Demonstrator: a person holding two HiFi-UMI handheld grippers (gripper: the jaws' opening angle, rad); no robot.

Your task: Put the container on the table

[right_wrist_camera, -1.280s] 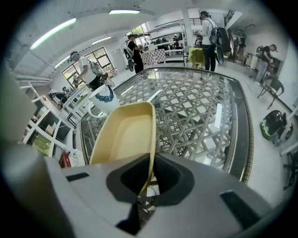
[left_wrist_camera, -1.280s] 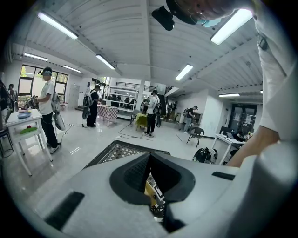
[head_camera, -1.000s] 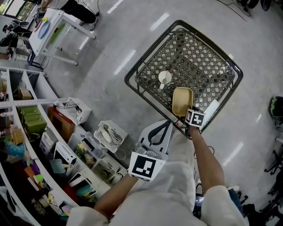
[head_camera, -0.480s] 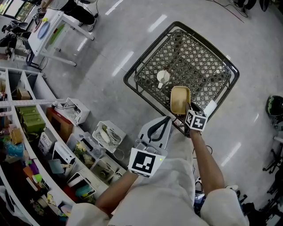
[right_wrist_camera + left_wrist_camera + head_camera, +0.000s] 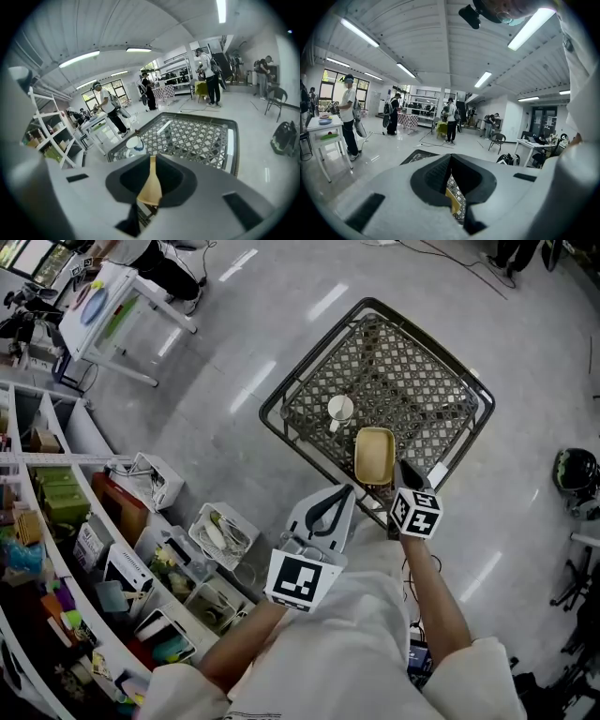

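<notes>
I'm pinching the near rim of the yellow container [image 5: 374, 456] in the right gripper [image 5: 150, 186], jaws clamped on it. It's hanging over the mesh basket's [image 5: 473, 388] near edge, close to the white cup [image 5: 339, 410], its long axis pointing straight away from the gripper. The left gripper [image 5: 328, 512] is staying out of it, jaws together, gripping nothing.

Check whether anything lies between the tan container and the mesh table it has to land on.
Nothing visible does. The right gripper holds the tan container over the mesh table's near edge; the white cup stands on the mesh beside it, apart. The spot directly under the container is hidden.
</notes>
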